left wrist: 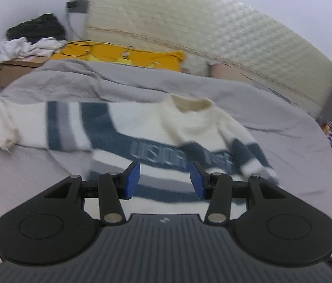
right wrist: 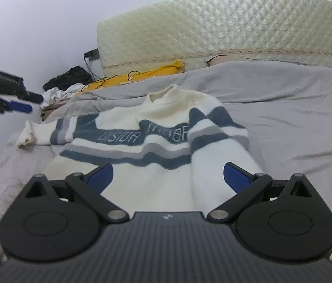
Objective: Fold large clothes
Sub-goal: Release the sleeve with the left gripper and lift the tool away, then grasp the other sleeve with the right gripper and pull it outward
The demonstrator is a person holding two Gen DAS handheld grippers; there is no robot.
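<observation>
One sleeve's folded over the sweater (right wrist: 142, 165) ahead of both grippers' (right wrist: 168, 179) spread, empty fingers (left wrist: 133, 179), rest still unfolded.

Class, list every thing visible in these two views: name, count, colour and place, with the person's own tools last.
sweater: one, cream with blue and grey stripes, flat on the bed, one sleeve folded across
bedcover: one, grey, under the sweater
mattress: one, cream quilted, upright against the wall
yellow cloth: one, behind the bed
clothes pile: one, black and white, far left corner
left gripper: one, black with blue pads, open, holding nothing
right gripper: one, same colours, open above the sweater
</observation>
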